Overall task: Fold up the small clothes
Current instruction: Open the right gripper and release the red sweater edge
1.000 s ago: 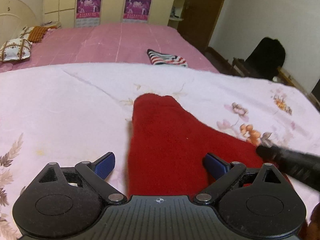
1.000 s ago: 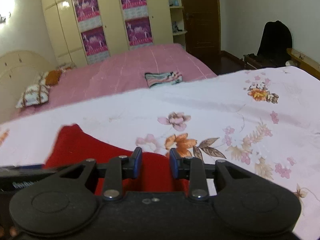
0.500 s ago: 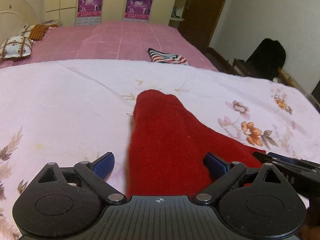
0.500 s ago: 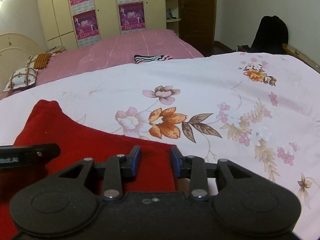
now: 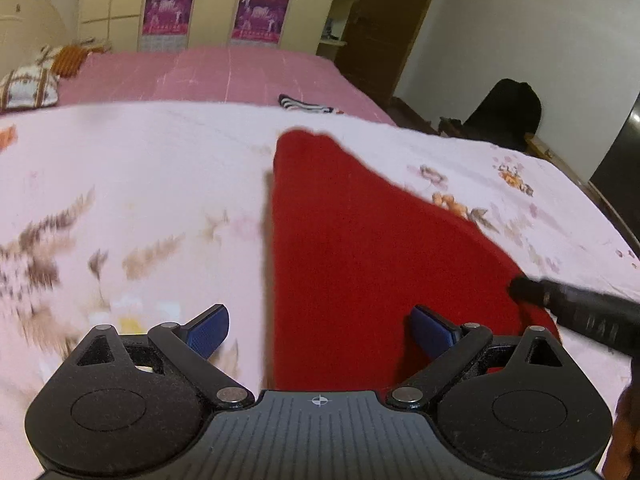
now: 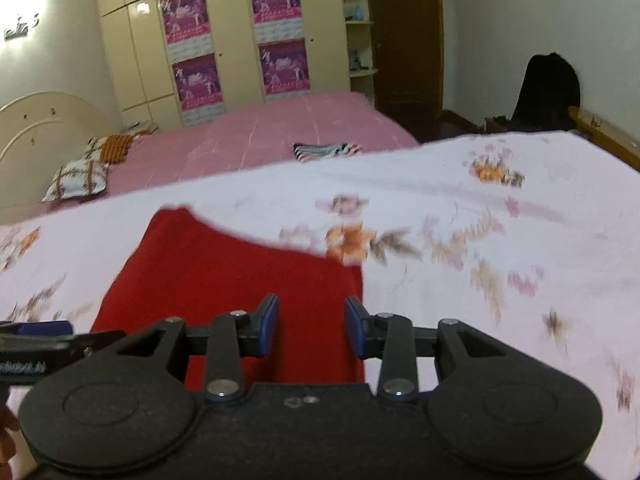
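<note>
Right now I judge myself between folds: the red garment (image 5: 360,248) lies flat on the floral bedspread (image 5: 132,200), tapering to a narrow end far ahead of me, and nothing is gripped.

My left hand-held gripper (image 5: 320,330) stands wide open. Its left blue pad (image 5: 208,328) hovers over bare bedspread, its right pad (image 5: 434,330) over the red cloth, so the garment's long left edge runs between the two pads and on straight ahead of them. Neither pad presses on anything.

My right hand-held gripper (image 6: 312,326) has just been opening its jaws. They stand a modest way apart with red cloth showing behind the gap, but I see no fabric pinched between them. The garment's right edge runs just beside the right pad (image 6: 354,326), and its near right corner sits close under that gripper. In the left wrist view, the right gripper's dark finger reaches in from the right onto the cloth's edge.

Both views are smeared, so fine creases are beyond me.

Next, I think, I need fresh holds: each gripper down onto a near corner or edge, closed on one layer only, then lifted together and carried toward the far narrow end, keeping the edges aligned.
</note>
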Motion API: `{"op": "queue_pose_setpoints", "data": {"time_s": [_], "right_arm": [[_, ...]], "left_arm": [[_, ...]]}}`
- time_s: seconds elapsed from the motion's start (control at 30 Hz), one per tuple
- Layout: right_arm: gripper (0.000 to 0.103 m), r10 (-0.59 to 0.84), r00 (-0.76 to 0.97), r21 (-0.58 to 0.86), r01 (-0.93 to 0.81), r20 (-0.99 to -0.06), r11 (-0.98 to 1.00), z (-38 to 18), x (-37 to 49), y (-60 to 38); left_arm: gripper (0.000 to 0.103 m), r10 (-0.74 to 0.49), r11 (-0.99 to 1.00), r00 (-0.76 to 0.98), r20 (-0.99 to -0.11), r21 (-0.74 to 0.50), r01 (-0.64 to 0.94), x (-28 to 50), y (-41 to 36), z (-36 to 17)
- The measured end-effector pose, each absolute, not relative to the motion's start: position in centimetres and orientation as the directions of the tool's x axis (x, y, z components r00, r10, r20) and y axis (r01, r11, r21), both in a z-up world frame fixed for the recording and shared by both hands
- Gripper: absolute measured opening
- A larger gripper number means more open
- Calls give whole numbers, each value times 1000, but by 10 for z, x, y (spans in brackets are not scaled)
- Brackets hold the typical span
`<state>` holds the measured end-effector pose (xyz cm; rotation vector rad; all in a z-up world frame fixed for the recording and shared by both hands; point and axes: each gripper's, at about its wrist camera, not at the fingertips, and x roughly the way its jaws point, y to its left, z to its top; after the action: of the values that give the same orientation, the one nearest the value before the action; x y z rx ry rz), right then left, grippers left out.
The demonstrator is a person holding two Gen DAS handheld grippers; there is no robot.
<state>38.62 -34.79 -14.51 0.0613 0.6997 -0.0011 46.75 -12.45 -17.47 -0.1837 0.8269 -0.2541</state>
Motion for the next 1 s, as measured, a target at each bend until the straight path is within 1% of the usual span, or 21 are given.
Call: {"op": "queue_pose_setpoints", "data": {"time_s": [0.07,0.17,0.27,0.37,0.5,0.63,0.7,0.77,0.8,0.87,0.93,1.0], "right_arm": [[38,-14,743,3,21,-669,1000,-160,382,-344],[45,-24,741,13,45,-671,999,-167,383,-348],[45,-20,736,29,54,-677,998,-158,378,-351],[45,-16,754,39,56,-657,998,-148,359,-352],[44,-16,754,33,51,-657,998,-146,335,-349],[45,-17,751,36,54,-660,998,-149,312,-345],[45,-23,739,31,60,-673,998,-154,305,-343],[45,-46,705,2,67,-708,998,-166,305,-339],[45,-53,683,-2,75,-728,997,-173,305,-339],[48,-55,686,28,109,-726,994,-172,300,-344],[49,-70,686,26,129,-724,991,-166,293,-344],[54,-88,692,5,132,-716,991,-159,282,-342]], "left_arm": [[96,-295,952,648,-702,-273,138,466,-125,-180],[96,-275,959,650,-708,-248,135,465,-131,-180],[96,-273,960,644,-714,-249,131,460,-130,-171],[96,-280,958,638,-717,-250,140,449,-129,-166],[96,-286,956,624,-727,-255,141,428,-128,-169],[96,-284,958,596,-751,-243,151,412,-130,-177],[96,-280,960,583,-763,-232,157,408,-131,-183],[97,-268,963,583,-767,-210,167,407,-133,-184],[97,-262,965,580,-771,-201,169,407,-135,-184],[96,-253,967,578,-776,-192,166,405,-135,-180],[96,-254,966,575,-778,-180,184,398,-136,-175],[96,-258,965,572,-779,-176,197,391,-135,-172]]}}
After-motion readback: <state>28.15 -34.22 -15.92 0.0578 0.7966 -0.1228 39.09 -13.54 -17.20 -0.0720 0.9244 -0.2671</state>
